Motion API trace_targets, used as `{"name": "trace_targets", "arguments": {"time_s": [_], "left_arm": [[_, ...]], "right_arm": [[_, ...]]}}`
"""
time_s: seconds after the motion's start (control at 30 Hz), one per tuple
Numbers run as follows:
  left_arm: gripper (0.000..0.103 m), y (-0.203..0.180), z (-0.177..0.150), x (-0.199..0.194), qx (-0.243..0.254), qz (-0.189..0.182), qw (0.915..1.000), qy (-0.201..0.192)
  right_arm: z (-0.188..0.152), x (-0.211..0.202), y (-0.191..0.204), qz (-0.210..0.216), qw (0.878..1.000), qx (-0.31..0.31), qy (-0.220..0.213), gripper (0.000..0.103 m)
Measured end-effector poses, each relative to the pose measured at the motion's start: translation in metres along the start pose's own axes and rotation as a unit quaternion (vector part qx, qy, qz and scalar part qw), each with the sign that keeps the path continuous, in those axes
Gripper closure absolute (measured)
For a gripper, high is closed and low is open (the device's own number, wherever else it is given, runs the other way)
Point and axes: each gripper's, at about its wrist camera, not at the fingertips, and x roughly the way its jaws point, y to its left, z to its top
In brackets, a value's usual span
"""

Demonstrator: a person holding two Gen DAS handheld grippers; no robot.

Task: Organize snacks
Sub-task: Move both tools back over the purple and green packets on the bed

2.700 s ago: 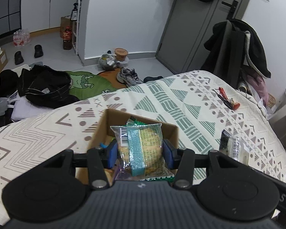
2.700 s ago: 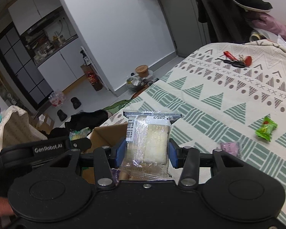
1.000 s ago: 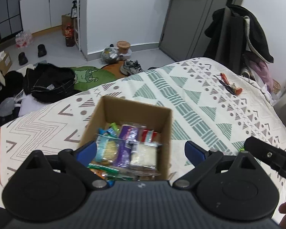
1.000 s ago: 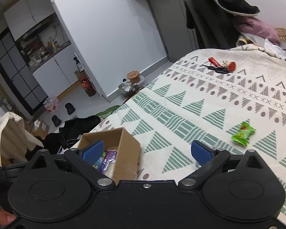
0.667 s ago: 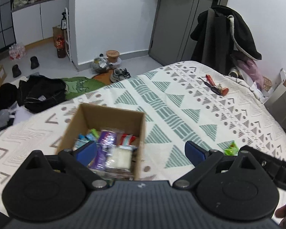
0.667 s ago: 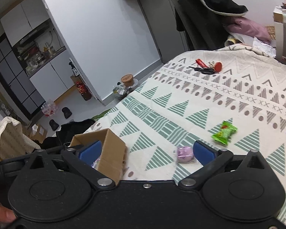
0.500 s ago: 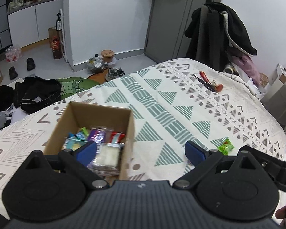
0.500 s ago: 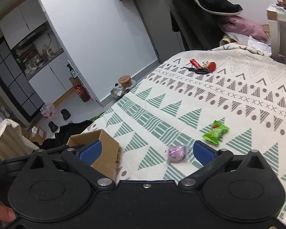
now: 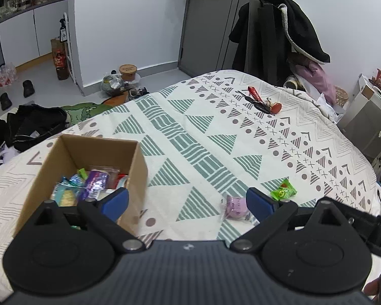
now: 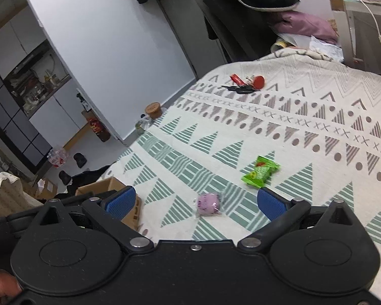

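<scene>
An open cardboard box (image 9: 137,170) sits on the patterned bedspread and holds several wrapped snacks (image 9: 89,183). A purple snack (image 9: 235,204) and a green snack packet (image 9: 283,190) lie loose on the bed to its right. My left gripper (image 9: 188,200) is open and empty, above the bed between the box and the purple snack. My right gripper (image 10: 196,203) is open and empty, with the purple snack (image 10: 208,204) between its fingers in view and the green packet (image 10: 261,171) just beyond. The box corner (image 10: 109,185) shows at the left.
Keys with red tags (image 9: 264,103) lie further back on the bed (image 9: 203,127). A coat-draped chair (image 9: 279,35) stands behind the bed. Clothes, shoes and jars lie on the floor (image 9: 38,81) at the left. A cabinet with a white cable (image 9: 368,117) is on the right.
Both grippers let go of their snack packets into the box and opened. Both then swung right, away from the box, toward the purple and green snacks.
</scene>
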Motion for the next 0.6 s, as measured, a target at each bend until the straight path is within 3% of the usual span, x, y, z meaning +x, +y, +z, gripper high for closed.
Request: {"name": "trace_targets", "arguments": {"time_s": [0.6], "left_arm": [[0.007, -0.006, -0.001, 0.058, -0.013, -0.046, 0.9981, 0.039]], "right_arm": [[0.000, 0.036, -0.030, -0.041, 0.998, 0.027, 0.043, 0.000]]}}
